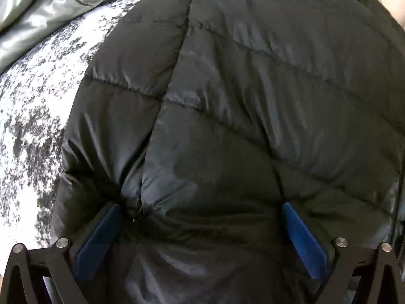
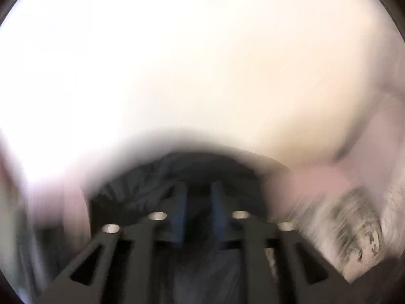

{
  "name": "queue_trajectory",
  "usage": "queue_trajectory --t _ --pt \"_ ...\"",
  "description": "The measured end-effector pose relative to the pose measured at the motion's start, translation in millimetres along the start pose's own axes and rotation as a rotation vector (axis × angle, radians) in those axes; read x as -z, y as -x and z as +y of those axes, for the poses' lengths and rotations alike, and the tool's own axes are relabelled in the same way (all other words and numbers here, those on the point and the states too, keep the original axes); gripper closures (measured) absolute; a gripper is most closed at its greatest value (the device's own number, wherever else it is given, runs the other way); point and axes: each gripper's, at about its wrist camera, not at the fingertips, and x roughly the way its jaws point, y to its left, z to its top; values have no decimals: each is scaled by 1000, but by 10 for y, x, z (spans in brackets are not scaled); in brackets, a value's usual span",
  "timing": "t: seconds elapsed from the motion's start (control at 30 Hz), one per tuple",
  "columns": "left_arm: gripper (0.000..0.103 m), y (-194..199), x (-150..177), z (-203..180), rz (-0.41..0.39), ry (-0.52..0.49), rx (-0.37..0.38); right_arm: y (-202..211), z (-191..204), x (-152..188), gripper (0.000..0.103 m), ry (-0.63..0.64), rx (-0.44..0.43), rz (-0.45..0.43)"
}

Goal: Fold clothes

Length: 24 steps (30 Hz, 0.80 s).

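Starting at the far left of the left wrist view, a grey-green shiny garment (image 1: 43, 7) is lying crumpled toward the far left corner of the mottled grey-and-white bedcover (image 1: 33, 116), apart from the work. Beside it, the black puffer jacket (image 1: 240, 88) is spreading across the middle and right of the bedcover, its quilted panels facing up.

The left gripper (image 1: 200, 217) is pressing down onto the jacket's near portion with its blue fingers (image 1: 303, 238) spread wide apart, the padded fabric bulging between them; nothing is clamped. It is tilting steeply downward, looking almost straight onto the cloth.

Moving right, the right gripper (image 2: 200, 192) is showing in its own heavily blurred view, fingers close together with dark fabric of the jacket (image 2: 141, 187) apparently pinched between them, though the blur leaves that uncertain. It is pointing upward into a bright, washed-out background, with a patch of the bedcover (image 2: 354, 223) at the lower right.

Judging from this, one side of the jacket is being folded over while the left gripper is pinning the body. The next move probably calls for laying the lifted part flat across the quilted panels, then letting go.
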Motion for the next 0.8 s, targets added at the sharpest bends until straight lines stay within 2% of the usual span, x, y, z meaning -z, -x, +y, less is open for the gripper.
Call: queue_trajectory --t 0.03,0.07,0.1,0.13,0.2,0.23,0.3,0.33,0.4,0.5,0.53,0.57,0.63,0.7,0.77,0.8 --pt "0 27 17 -8 -4 0 7 -2 -119 -61 16 -88 -2 54" --pt "0 58 36 -15 -8 1 14 -5 -237 -120 16 -176 -4 108" --pt "0 94 56 -21 -13 2 23 -143 -129 36 18 -112 -194 332" --pt "0 141 79 -26 -22 4 34 -151 -38 190 21 -64 -282 428" --pt "0 248 133 -54 -42 6 56 50 243 698 20 132 -343 543" --pt "0 305 163 -75 -53 7 67 196 419 993 20 263 -358 569" --pt "0 395 215 -127 -70 -1 78 273 565 1325 20 321 -345 588" --pt "0 431 249 -162 -74 -13 77 235 622 1388 20 300 -331 601" --pt "0 469 318 -189 -71 -31 67 94 486 1487 20 181 -324 640" --pt "0 420 396 -170 -47 -64 44 -193 261 1690 22 33 -398 707" --pt "0 412 438 -156 -40 -74 35 -374 172 1723 30 -60 -420 737" --pt "0 401 480 -136 -35 -81 31 -556 82 1756 51 -155 -442 767" --pt "0 433 543 -157 -18 -88 37 -824 46 1716 101 -237 -595 796" --pt "0 468 605 -166 -2 -93 53 -691 54 1383 101 -96 -560 659" --pt "0 498 647 -200 14 -116 70 -501 24 886 101 3 -507 536" --pt "0 520 680 -237 25 -130 75 -498 1 681 100 23 -487 513"
